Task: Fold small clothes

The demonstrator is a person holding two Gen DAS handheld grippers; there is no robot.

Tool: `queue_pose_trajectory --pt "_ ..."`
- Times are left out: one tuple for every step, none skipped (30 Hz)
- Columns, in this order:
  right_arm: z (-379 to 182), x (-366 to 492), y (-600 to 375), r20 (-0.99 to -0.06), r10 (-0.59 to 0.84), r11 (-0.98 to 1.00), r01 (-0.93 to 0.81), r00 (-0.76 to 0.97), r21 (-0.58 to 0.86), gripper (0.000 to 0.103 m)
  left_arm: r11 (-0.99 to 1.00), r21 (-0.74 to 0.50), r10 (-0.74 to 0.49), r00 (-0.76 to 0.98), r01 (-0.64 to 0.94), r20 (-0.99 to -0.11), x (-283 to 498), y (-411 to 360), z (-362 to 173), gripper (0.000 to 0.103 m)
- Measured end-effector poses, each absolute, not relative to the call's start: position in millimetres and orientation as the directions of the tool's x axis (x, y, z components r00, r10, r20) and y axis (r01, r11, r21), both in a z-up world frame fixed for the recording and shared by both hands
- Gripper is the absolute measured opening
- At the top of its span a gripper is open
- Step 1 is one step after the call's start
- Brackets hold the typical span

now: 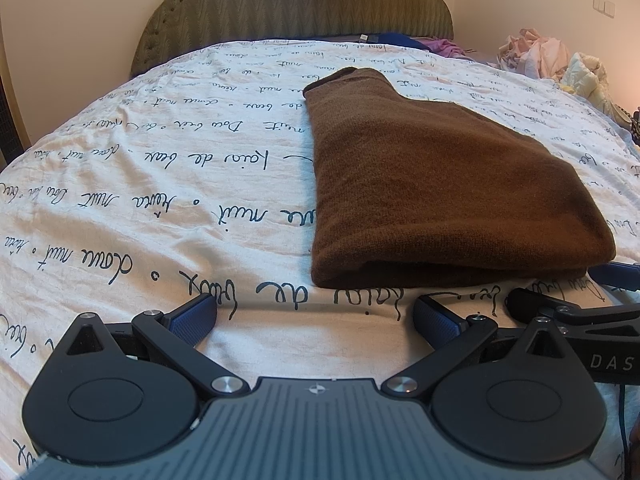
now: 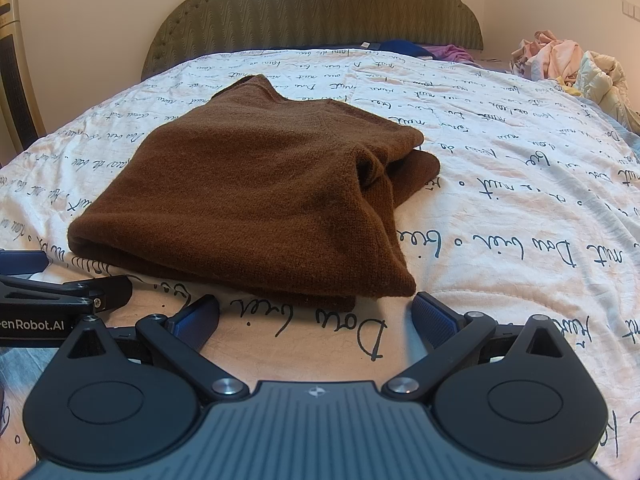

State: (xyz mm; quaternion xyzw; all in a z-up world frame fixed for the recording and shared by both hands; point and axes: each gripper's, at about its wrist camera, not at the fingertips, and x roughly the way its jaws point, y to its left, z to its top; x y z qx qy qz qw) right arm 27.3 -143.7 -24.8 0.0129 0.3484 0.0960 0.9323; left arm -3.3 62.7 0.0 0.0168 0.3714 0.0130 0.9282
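Brown knit garment (image 2: 256,196) folded on script-printed bedspread (image 1: 160,200), mid-bed, just beyond both grippers. Left gripper (image 1: 316,316) near its near left corner, fingers spread wide, empty. Right gripper (image 2: 316,316) likewise wide, empty, beside near right corner.

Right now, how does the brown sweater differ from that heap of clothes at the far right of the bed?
The sweater is folded into a flat stack; the heap is crumpled and loose. The sweater is one dark brown knit; the heap mixes pale pinks, creams and light blue. The sweater lies mid-bed just ahead of both open grippers; the heap sits at the far edge by the wall. Both rest on the bed.
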Motion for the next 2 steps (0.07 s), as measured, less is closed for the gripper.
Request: queue_pose_trajectory --pt "-24.7 27.5 -143.4 -0.647 0.187 0.981 -0.169 0.739 0.091 0.103 0.999 0.044 0.039 0.723 -0.012 -0.690 -3.4 62.0 0.1 0.103" --pt "-24.7 27.5 -143.4 -0.647 0.187 0.981 -0.169 0.739 0.091 0.103 0.999 0.046 0.041 0.723 -0.013 -0.690 -3.3 61.4 0.0 0.103"
